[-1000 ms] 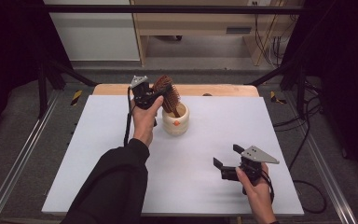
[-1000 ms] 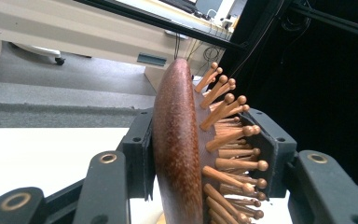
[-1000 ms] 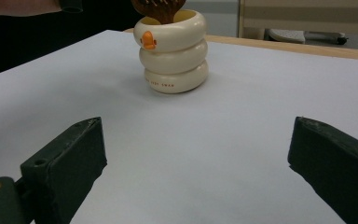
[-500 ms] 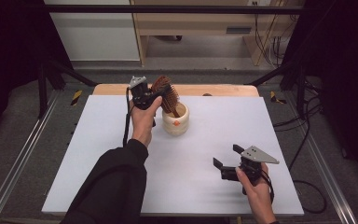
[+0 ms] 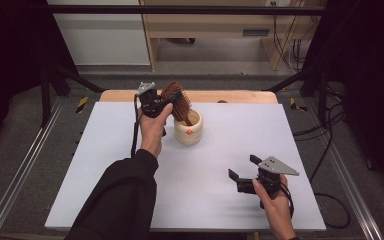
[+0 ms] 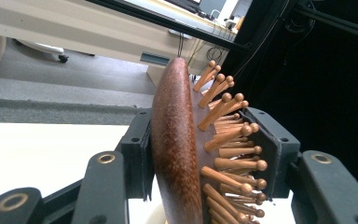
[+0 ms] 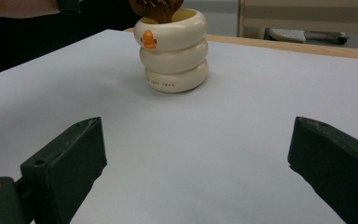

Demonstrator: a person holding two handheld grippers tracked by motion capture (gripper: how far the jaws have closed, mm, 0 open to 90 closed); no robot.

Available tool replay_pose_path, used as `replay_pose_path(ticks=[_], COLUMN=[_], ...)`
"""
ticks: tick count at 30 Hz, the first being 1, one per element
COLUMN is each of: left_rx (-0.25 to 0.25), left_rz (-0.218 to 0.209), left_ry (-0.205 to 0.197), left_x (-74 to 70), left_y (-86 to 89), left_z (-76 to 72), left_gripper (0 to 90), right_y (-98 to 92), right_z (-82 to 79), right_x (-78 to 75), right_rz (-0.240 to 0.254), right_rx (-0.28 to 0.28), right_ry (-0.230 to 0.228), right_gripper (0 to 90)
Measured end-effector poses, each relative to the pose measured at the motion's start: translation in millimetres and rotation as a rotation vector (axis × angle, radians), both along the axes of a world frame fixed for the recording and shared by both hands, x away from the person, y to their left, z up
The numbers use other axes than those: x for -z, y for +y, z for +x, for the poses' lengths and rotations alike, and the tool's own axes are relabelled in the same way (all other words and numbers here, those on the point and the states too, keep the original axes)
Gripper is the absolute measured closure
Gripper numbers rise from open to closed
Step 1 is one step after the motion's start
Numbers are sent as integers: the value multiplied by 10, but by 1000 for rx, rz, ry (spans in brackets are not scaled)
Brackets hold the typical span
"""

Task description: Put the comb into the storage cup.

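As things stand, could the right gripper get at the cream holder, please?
Probably yes: the right gripper stands open, with bare table between it and the cream holder; the hairbrush occupies its mouth.

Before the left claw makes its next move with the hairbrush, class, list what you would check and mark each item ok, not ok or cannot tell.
1. Left claw clamped on the hairbrush head, one pad on its back, one on the bristles: ok.
2. Handle end inside the cream cup: ok.
3. Handle touching the cup's bottom: cannot tell.
4. Cup upright on the white table: ok.
5. Right claw open, apart from the cup: ok.
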State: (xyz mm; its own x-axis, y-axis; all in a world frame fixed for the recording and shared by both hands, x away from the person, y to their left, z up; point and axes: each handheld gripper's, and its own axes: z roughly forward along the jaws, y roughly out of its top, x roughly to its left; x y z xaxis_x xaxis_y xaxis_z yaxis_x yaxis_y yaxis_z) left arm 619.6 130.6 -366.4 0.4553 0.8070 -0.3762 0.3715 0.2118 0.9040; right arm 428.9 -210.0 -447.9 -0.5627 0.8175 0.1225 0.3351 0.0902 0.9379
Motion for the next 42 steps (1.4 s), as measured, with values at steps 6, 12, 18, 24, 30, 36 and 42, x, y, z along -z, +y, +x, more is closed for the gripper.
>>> replay_pose_path(ticks=[6, 12, 18, 24, 30, 36, 42], left_rx=[-4, -11, -15, -17, -16, -18, -23], left_rz=[-4, -8, -12, -18, -19, -21, -21], left_ry=[4, 8, 15, 16, 18, 20, 24], left_x=[10, 23, 35, 43, 46, 49, 53], left_y=[19, 41, 69, 71, 74, 78, 81], left_z=[5, 6, 10, 11, 13, 15, 19], left_gripper=[470, 465, 462, 460, 457, 452, 442], right_y=[-1, 2, 8, 6, 5, 8, 13], right_z=[0, 1, 1, 1, 0, 1, 2], right_x=[0, 1, 2, 3, 3, 4, 7], right_rz=[0, 0, 1, 0, 1, 0, 0], right_rx=[-1, 0, -1, -1, -2, -2, -2], right_ry=[0, -1, 1, 3, 3, 4, 5], right_gripper=[45, 45, 45, 46, 46, 45, 45])
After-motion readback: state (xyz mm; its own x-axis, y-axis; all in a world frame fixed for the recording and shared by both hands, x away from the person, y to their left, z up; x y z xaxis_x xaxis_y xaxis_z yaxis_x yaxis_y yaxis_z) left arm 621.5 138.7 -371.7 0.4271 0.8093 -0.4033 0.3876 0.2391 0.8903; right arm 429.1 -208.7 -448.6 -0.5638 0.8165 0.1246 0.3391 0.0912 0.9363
